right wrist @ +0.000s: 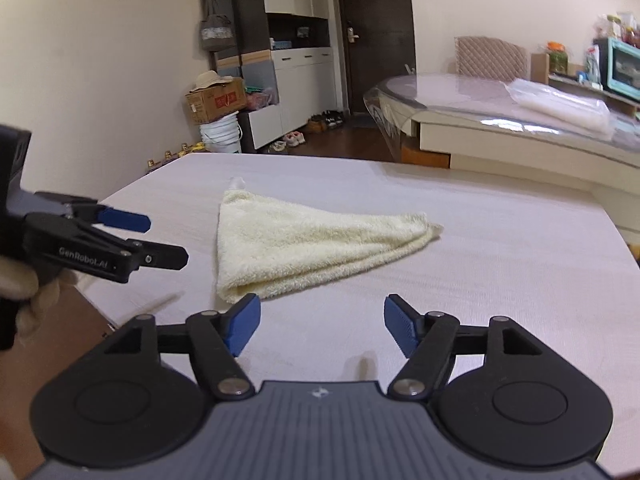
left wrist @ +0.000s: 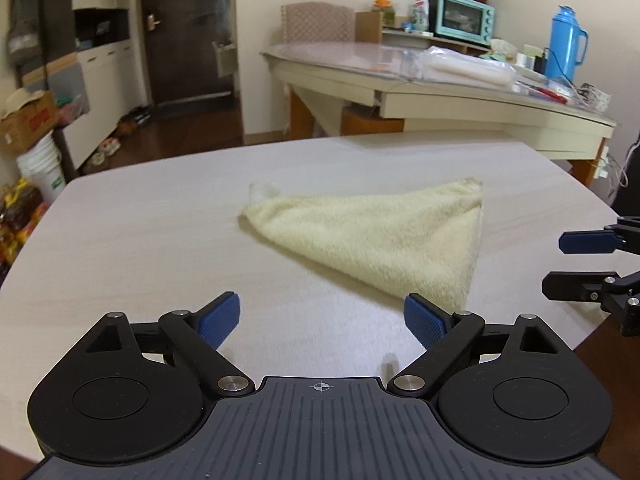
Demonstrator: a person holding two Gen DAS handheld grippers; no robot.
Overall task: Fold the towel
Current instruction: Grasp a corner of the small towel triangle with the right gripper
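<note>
— Where did we stand?
— The towel [left wrist: 376,240] lay as a folded triangle on the table [left wrist: 140,240]; our left gripper [left wrist: 322,320] and right gripper [right wrist: 322,326] gaped, empty.
— Next, we judged: pinch both layers at a corner.

Pale yellow fluffy towel [left wrist: 376,236] folded into a triangle, flat on the light wood-grain table [left wrist: 140,248]. Left gripper [left wrist: 322,316] with blue ribbed pads spread wide, empty, just short of the towel's near corner. Right gripper [left wrist: 560,264] at the right edge, fingers parted.
</note>
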